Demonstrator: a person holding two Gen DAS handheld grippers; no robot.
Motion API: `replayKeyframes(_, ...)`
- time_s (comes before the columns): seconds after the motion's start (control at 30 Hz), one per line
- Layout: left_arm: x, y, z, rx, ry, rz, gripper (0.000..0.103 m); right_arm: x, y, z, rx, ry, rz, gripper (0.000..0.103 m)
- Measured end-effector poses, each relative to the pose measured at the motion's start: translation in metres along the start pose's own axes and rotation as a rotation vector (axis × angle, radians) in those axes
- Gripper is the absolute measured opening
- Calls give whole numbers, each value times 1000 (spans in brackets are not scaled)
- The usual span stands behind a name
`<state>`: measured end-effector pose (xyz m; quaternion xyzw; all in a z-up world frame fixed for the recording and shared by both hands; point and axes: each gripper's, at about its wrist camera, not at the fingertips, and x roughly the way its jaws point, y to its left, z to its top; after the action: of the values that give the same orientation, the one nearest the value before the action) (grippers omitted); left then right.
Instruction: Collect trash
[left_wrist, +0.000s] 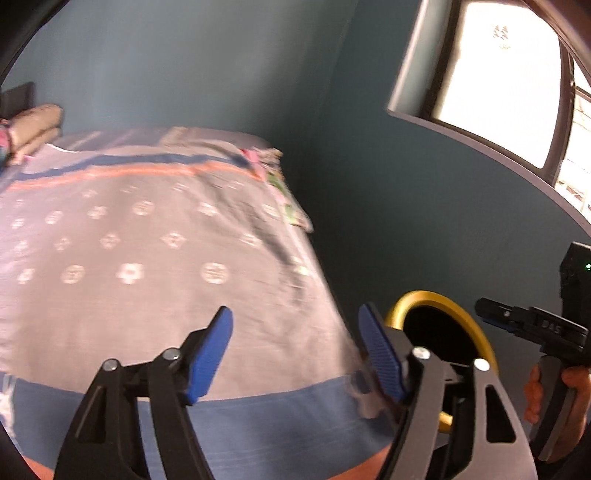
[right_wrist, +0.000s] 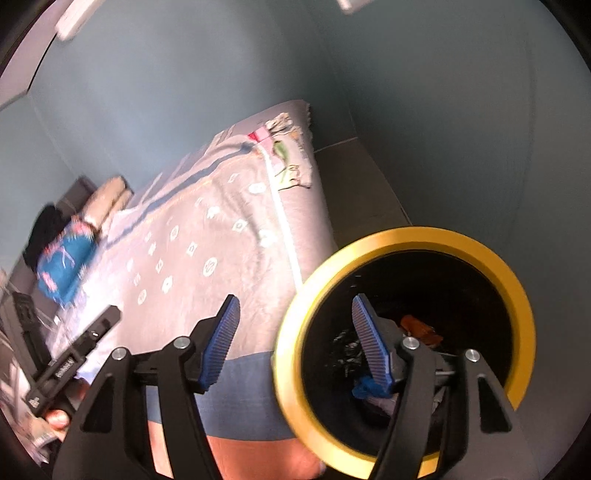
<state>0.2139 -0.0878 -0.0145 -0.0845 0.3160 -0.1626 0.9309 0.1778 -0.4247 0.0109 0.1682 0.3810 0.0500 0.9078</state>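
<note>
While both claws stand wide with nothing between their pads, the left claw (left_wrist: 295, 354) hangs over the bed (left_wrist: 147, 240) and the right claw (right_wrist: 293, 339) straddles the near-left rim of the bin (right_wrist: 406, 236), where trash (right_wrist: 421, 326) lies inside.

1. Your right gripper (right_wrist: 293, 341) stands open, nothing between its blue pads (right_wrist: 221, 347).
2. Its right finger hangs over the gold-rimmed bin (right_wrist: 517, 295); its left finger is over the bed cover (right_wrist: 192, 229).
3. Inside the bin lie an orange scrap (right_wrist: 421, 326), something blue (right_wrist: 364, 387) and dark crumpled bits (right_wrist: 345, 350).
4. At lower left, your other gripper (right_wrist: 88, 339) points up across the bed.
5. Pillows (right_wrist: 107, 199) and a blue patterned bag (right_wrist: 66, 262) sit at the bed's far end.
</note>
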Motion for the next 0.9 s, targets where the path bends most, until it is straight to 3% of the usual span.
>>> replayKeyframes(0.17, -39, 39, -1, -18, -77, 81, 86, 10, 52, -7, -75, -1, 38, 93)
replayKeyframes(0.23, -53, 51, -2, -18, -106, 112, 90, 10, 78, -9, -117, -31, 1, 95)
replayKeyframes(0.33, -72, 67, -5, -27, -144, 146, 95, 3, 119, -22, -185, -112, -37, 95)
replayKeyframes(0.57, -116, 84, -16, -38, -229, 191, 95, -18, 172, -49, -264, -259, 42, 95)
replayKeyframes(0.77, -150, 75, -33, -4, -302, 226, 95, -30, 199, -64, -246, -320, -37, 95)
replayKeyframes(0.9, -163, 67, -42, -4, -310, 234, 95, -48, 212, -86, -260, -396, -135, 95)
